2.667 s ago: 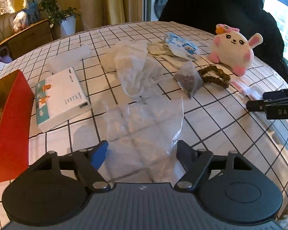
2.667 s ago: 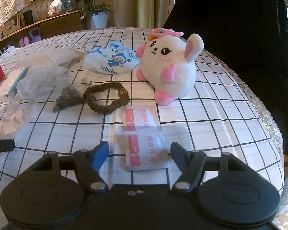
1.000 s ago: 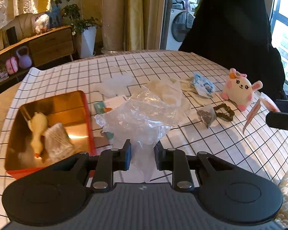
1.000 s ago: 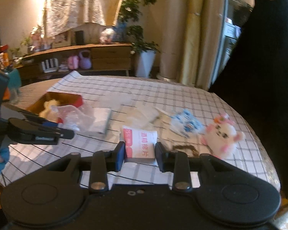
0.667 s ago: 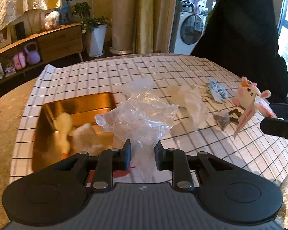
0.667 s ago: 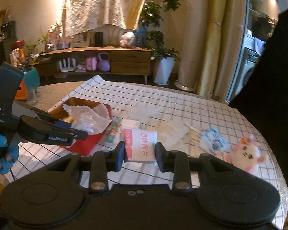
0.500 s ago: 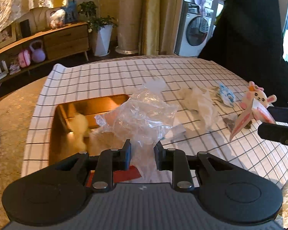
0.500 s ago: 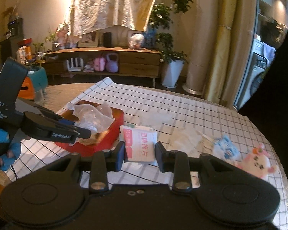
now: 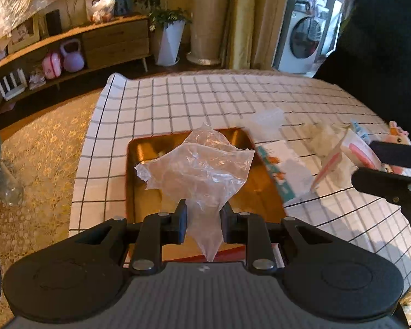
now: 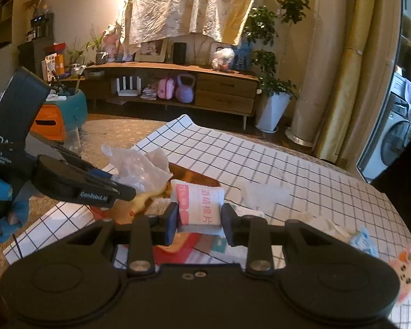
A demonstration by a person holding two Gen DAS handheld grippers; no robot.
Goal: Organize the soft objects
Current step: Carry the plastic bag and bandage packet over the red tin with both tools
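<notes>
Left gripper (image 9: pixel 202 223) clamps plastic bag (image 9: pixel 200 170), hiding mid-frame tray (image 9: pixel 139 148) contents; right gripper (image 10: pixel 200 223) clamps wipe packet (image 10: pixel 198 205).

a home living room: long wooden sideboard (image 10: pixel 178 82), potted green plant (image 10: pixel 271 54), white front-loading washing machine (image 9: pixel 301 41), yellow curtains (image 9: pixel 241 19).
</notes>
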